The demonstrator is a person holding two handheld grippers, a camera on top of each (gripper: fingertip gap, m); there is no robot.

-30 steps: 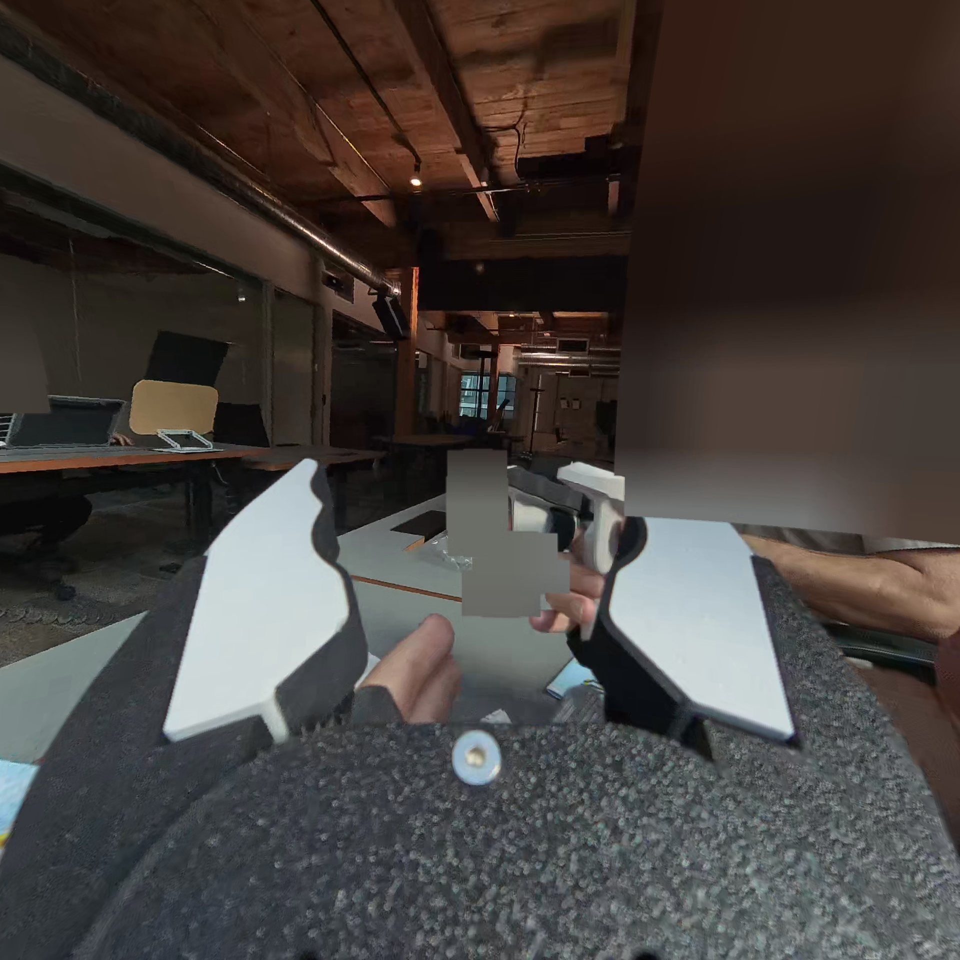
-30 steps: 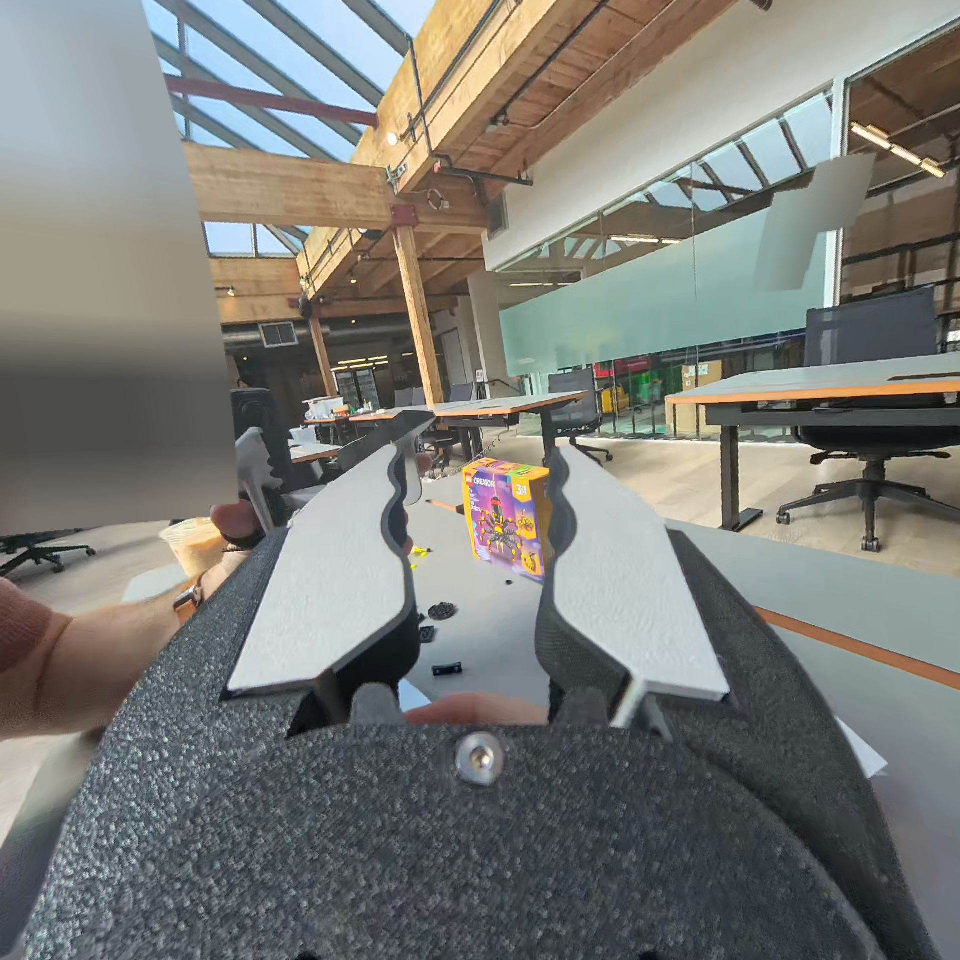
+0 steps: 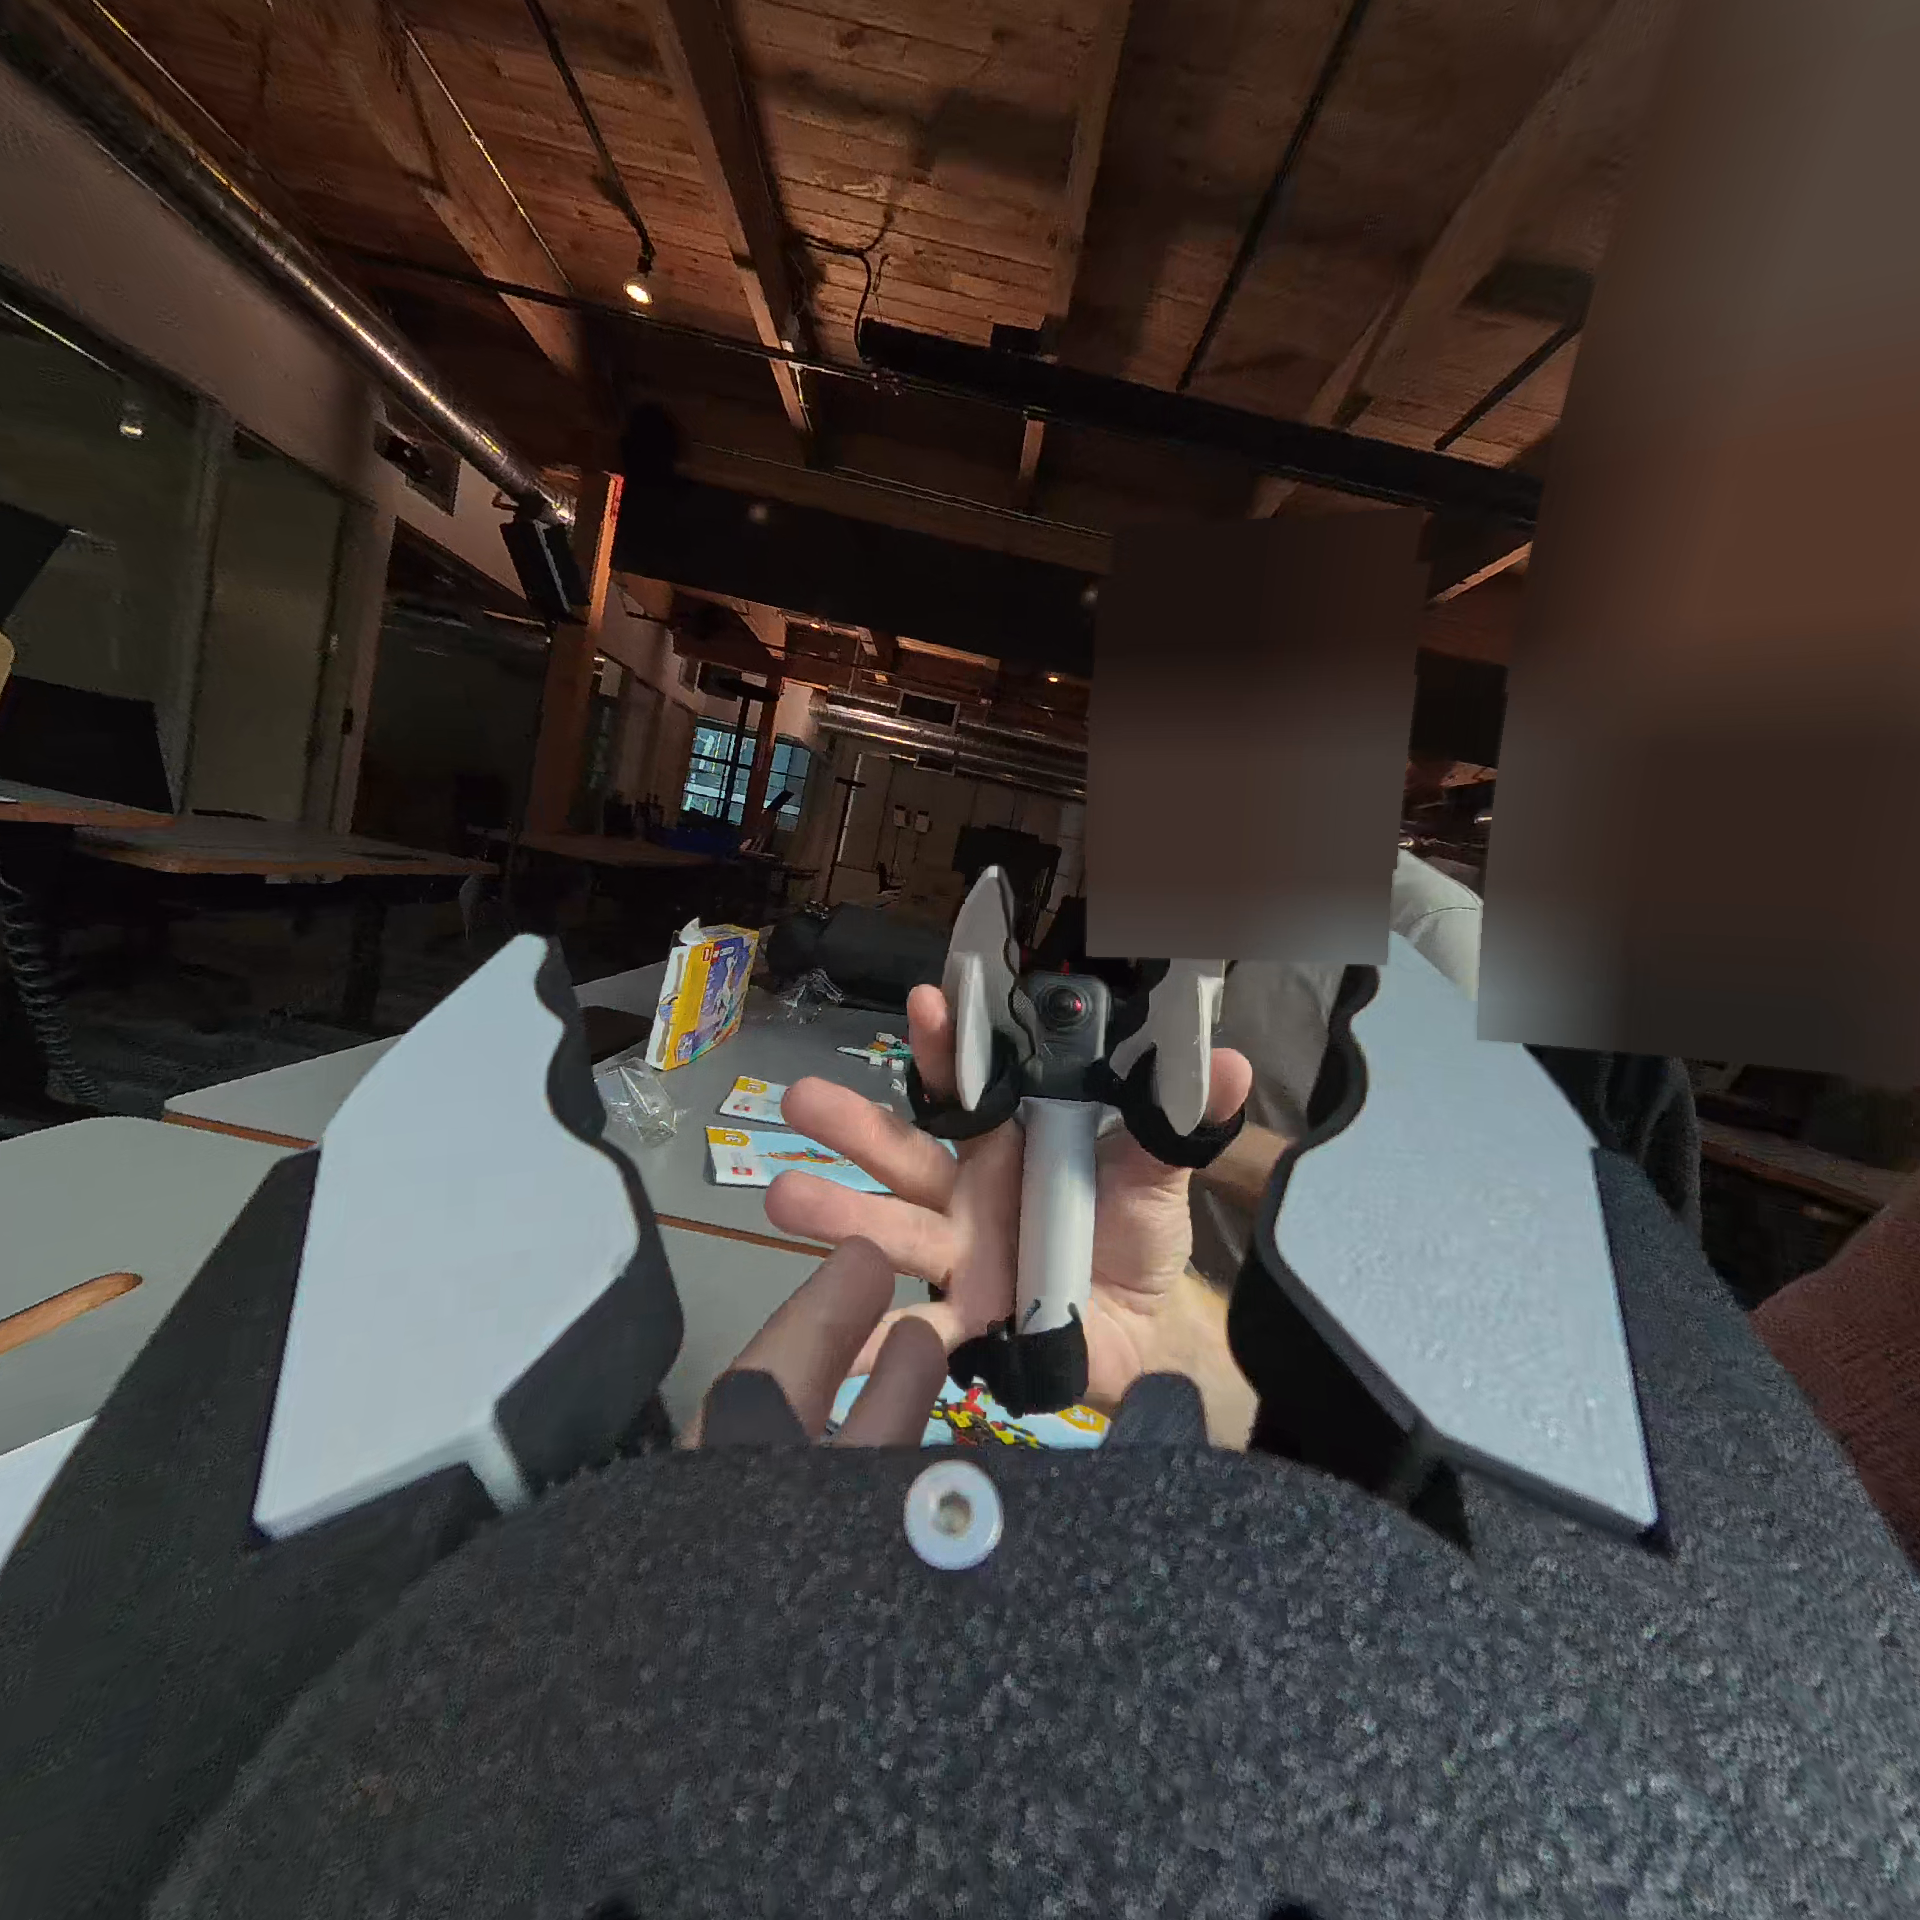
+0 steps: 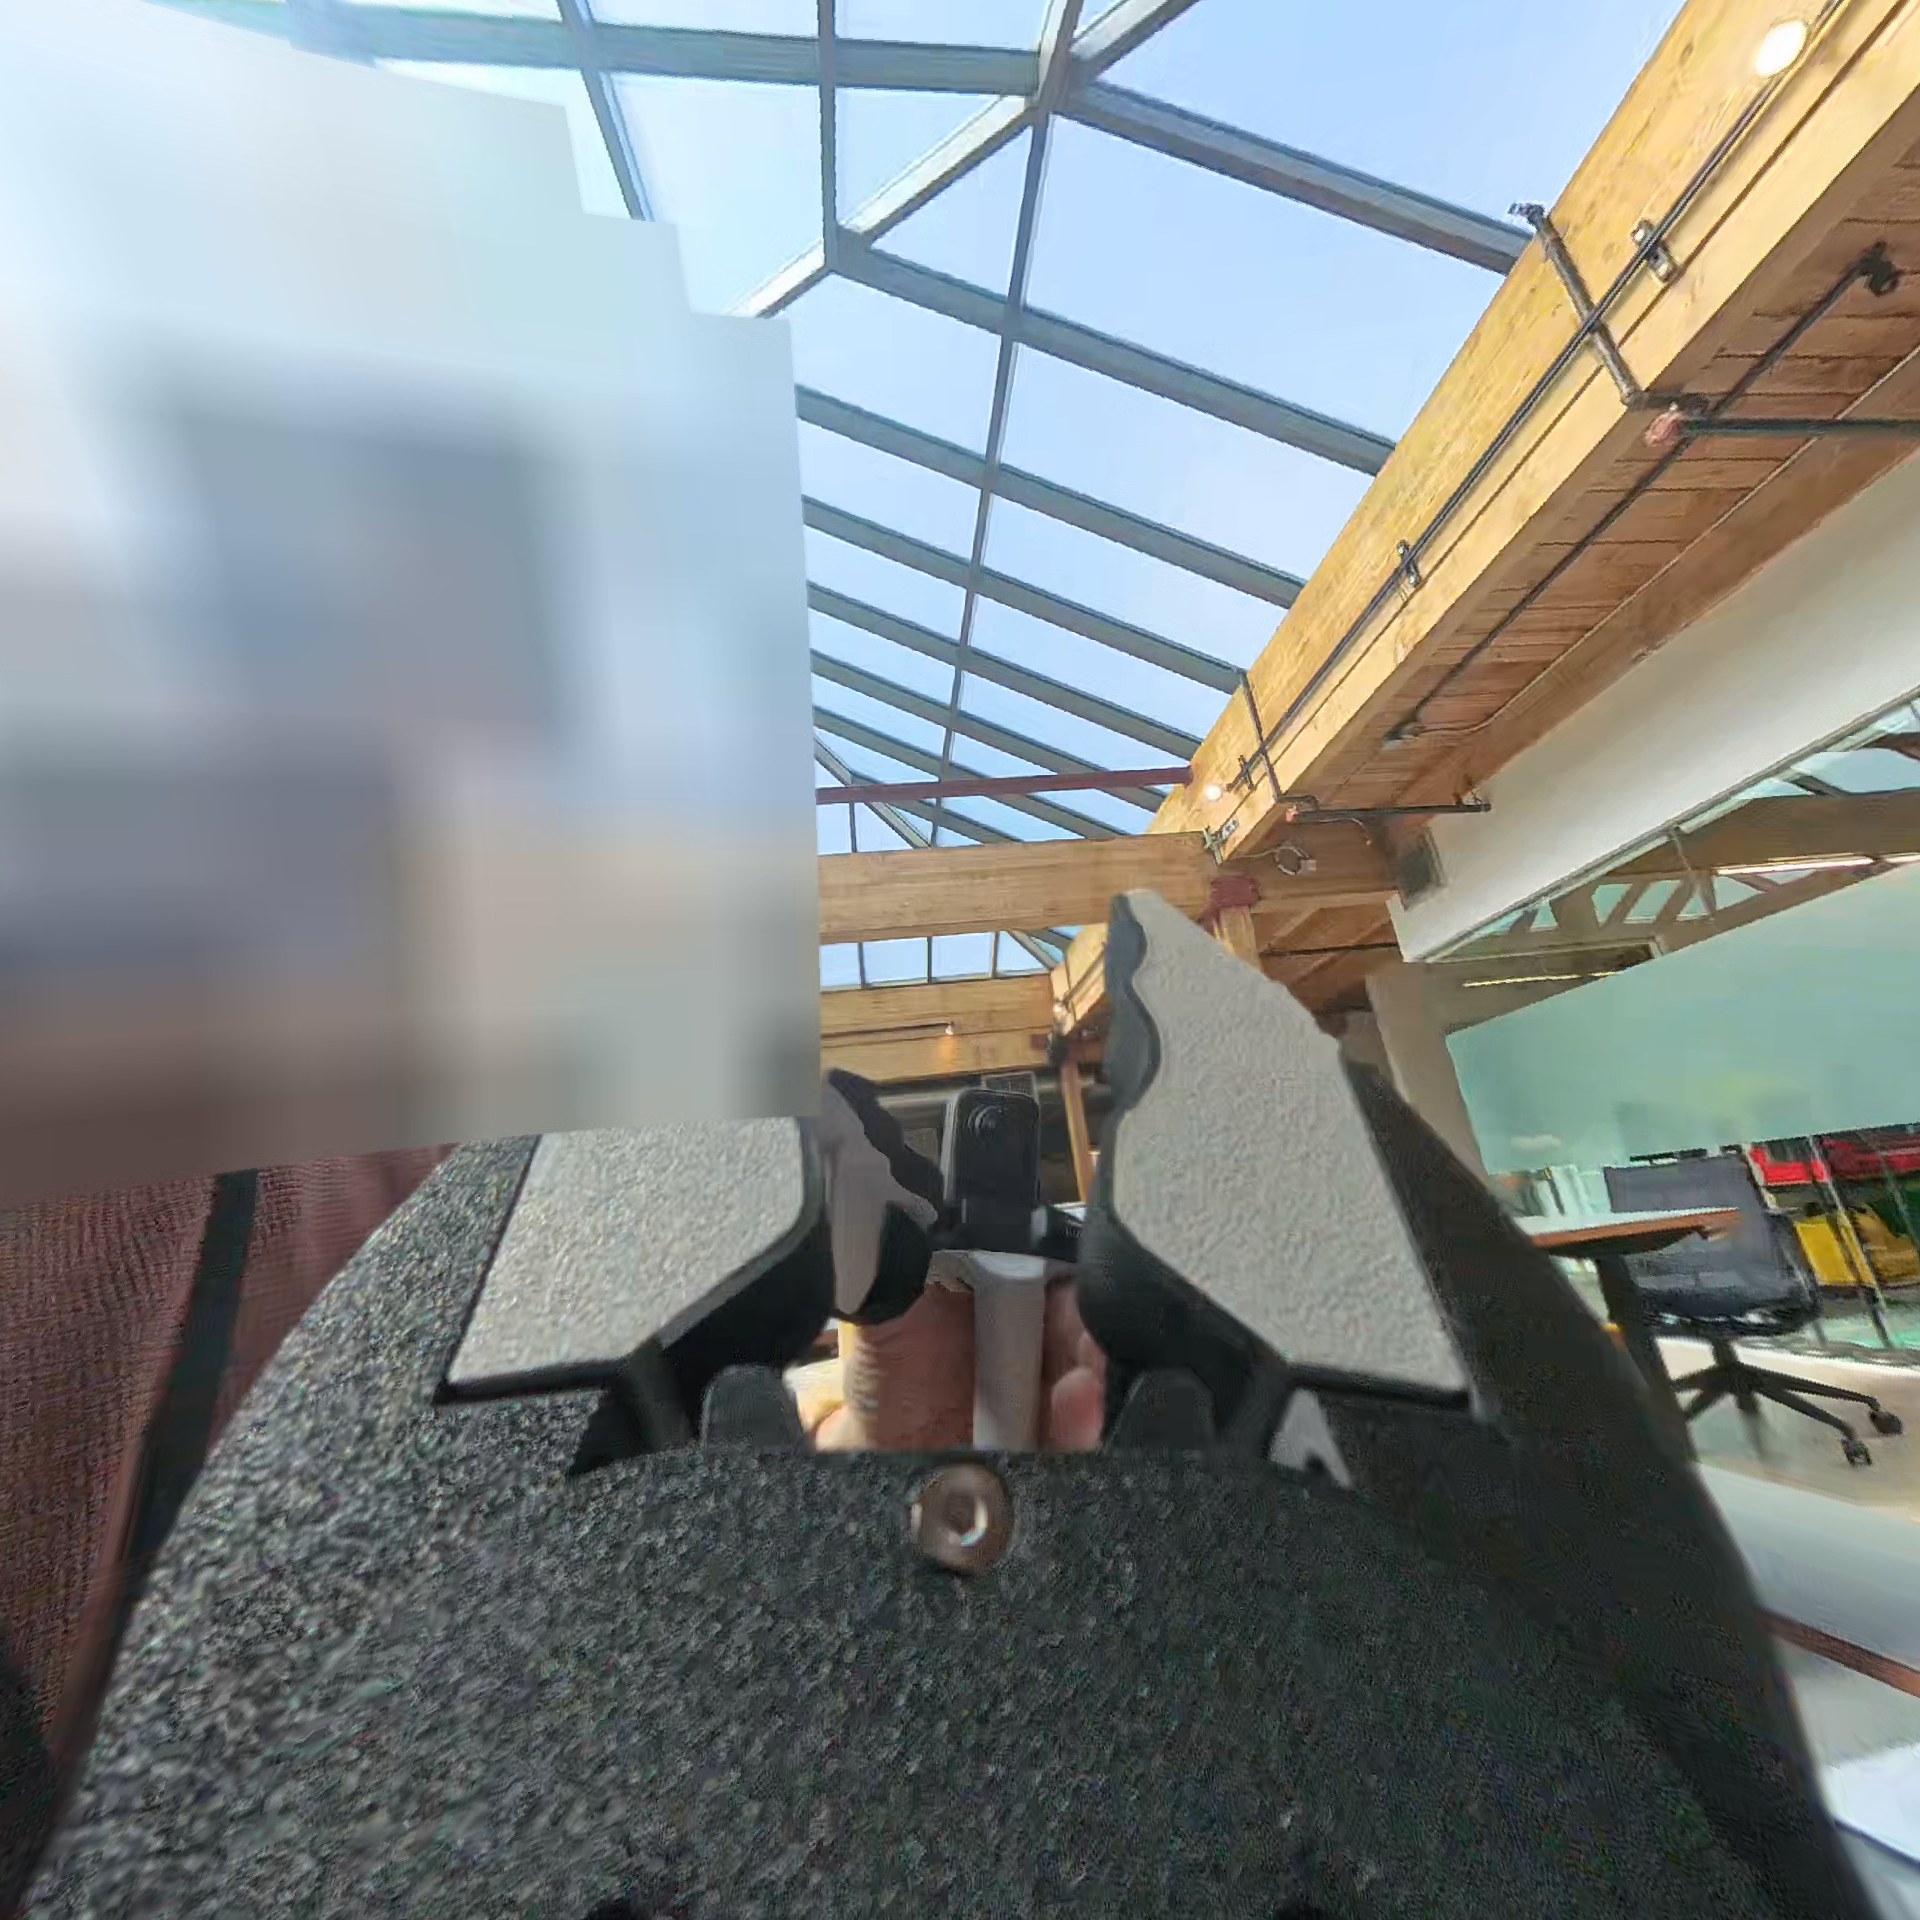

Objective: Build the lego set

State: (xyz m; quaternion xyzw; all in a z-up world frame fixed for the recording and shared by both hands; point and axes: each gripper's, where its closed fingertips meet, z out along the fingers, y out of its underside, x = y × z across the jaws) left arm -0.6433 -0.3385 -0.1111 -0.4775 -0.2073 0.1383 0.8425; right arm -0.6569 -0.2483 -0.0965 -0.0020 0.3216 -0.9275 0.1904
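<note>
Both views tilted up since earlier | left gripper point(image 3: 956, 1049) agape, empty | right gripper point(image 3: 1081, 997) now mid-frame, facing camera, spread | lego box point(image 3: 701, 997) centre-left

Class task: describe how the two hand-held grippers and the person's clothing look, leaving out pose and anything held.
Each gripper has two flat, pale grey fingers with wavy, black-padded inner edges, set on a speckled black body with a silver screw. The right gripper, seen from the front, has a grey handle, a small black camera and black finger loops. The person wears a reddish-brown knitted sleeve.
</note>
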